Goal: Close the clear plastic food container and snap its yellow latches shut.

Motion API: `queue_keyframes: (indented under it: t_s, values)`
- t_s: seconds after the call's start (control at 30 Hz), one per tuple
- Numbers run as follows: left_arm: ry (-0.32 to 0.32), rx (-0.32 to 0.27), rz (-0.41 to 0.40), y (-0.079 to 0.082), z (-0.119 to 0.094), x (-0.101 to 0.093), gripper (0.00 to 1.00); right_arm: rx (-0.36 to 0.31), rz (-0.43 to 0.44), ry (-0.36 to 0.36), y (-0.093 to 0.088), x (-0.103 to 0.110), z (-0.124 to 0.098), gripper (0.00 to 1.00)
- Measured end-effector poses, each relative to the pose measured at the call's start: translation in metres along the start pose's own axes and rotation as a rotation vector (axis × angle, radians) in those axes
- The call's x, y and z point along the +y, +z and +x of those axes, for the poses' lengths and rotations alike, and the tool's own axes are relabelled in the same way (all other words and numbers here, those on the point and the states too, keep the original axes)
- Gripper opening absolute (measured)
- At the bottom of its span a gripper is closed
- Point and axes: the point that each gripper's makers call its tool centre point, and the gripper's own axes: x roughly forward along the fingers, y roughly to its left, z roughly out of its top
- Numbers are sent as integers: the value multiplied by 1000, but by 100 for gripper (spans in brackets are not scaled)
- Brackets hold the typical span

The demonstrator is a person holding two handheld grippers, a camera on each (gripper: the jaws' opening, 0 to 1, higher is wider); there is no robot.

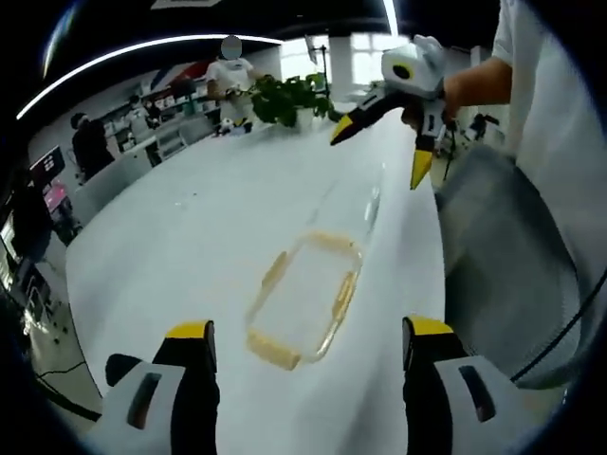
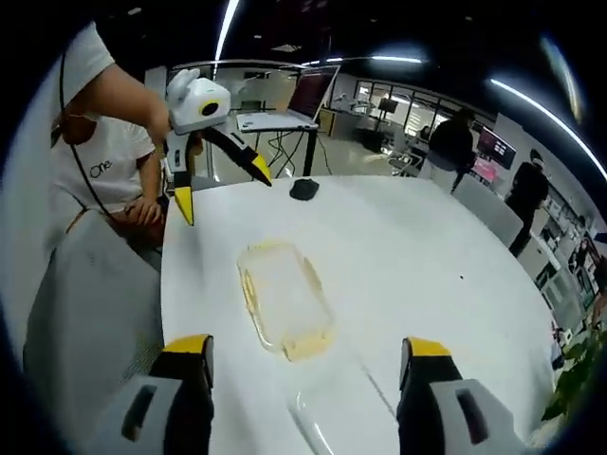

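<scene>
Clear plastic rectangular food container [image 1: 303,299] with yellow latches [image 1: 273,269] sits empty on white table [image 1: 190,237]; left gripper [image 1: 308,346] and right gripper [image 2: 303,355] are spread, holding nothing.

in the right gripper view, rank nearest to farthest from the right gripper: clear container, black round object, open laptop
1. Clear plastic food container with yellow latches, on the white table just ahead of the right gripper.
2. Small black round object, near the table's far edge.
3. Open laptop, beyond the table.

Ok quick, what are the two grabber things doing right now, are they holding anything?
Left gripper: open, holding nothing, above the clear container.
Right gripper: open, holding nothing.
</scene>
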Motion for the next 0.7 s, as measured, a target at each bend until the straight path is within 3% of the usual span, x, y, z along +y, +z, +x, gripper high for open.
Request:
queue_keyframes:
  t_s: [0.33, 0.6, 0.7]
  values:
    - [-53, 10, 35, -8, 9, 7, 76, 26, -60, 39, -4, 5, 20, 76]
    - [-91, 55, 67, -24, 15, 15, 75, 71, -112, 67, -15, 3, 36, 73]
    - [-116, 100, 110, -34, 18, 17, 74, 81, -119, 70, -17, 1, 41, 71]
